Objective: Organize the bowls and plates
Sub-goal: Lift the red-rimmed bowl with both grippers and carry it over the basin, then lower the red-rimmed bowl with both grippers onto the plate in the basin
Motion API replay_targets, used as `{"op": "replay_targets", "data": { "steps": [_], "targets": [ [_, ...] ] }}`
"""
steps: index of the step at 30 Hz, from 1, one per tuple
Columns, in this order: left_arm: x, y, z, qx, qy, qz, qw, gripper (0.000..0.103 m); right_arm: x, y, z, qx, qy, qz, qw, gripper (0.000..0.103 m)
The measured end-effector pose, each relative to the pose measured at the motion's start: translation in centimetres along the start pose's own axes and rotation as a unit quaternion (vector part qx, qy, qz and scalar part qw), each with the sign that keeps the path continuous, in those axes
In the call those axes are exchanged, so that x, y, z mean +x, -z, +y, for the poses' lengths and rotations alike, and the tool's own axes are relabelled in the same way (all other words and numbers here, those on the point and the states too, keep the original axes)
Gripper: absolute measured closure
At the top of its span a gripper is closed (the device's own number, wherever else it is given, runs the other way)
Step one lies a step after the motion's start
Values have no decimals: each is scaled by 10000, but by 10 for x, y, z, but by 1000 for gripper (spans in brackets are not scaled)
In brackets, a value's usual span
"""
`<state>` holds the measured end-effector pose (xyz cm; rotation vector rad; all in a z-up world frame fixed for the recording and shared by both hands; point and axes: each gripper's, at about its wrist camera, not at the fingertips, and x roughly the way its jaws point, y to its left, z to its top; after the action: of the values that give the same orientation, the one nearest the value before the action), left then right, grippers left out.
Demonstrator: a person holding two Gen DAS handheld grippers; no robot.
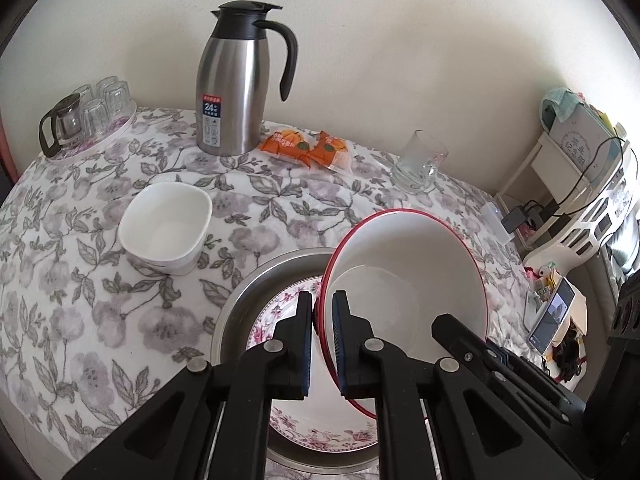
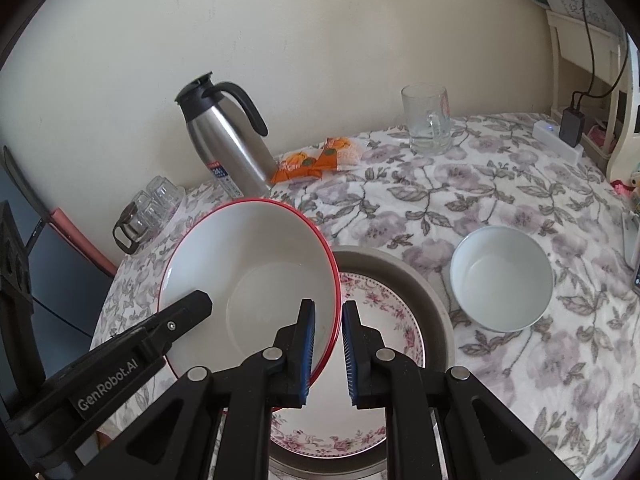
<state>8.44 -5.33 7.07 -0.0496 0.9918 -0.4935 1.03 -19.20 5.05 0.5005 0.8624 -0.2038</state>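
A red-rimmed white bowl (image 1: 404, 276) is held tilted above a pink-flowered plate (image 1: 320, 432) that lies in a metal basin (image 1: 248, 292). My left gripper (image 1: 322, 340) is shut on the bowl's left rim. My right gripper (image 2: 329, 344) is shut on the opposite rim of the same bowl (image 2: 248, 280). The plate (image 2: 384, 320) and basin (image 2: 424, 292) lie under it. A square white bowl (image 1: 166, 228) stands on the cloth left of the basin. A round white bowl (image 2: 502, 276) stands right of the basin.
A steel thermos jug (image 1: 236, 92), orange snack packets (image 1: 308, 148) and a glass mug (image 1: 420, 160) stand at the back of the flowered tablecloth (image 1: 80, 280). A tray of glasses (image 1: 88, 116) sits far left. A shelf (image 1: 580, 184) and a phone (image 1: 552, 316) are right.
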Motion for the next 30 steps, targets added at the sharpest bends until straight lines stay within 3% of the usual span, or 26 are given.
{"op": "replay_targets", "data": {
  "steps": [30],
  "targets": [
    [54, 15, 9, -275, -162, 825, 9961, 93, 53, 20, -26, 424, 196, 886, 9950, 86]
  ]
}}
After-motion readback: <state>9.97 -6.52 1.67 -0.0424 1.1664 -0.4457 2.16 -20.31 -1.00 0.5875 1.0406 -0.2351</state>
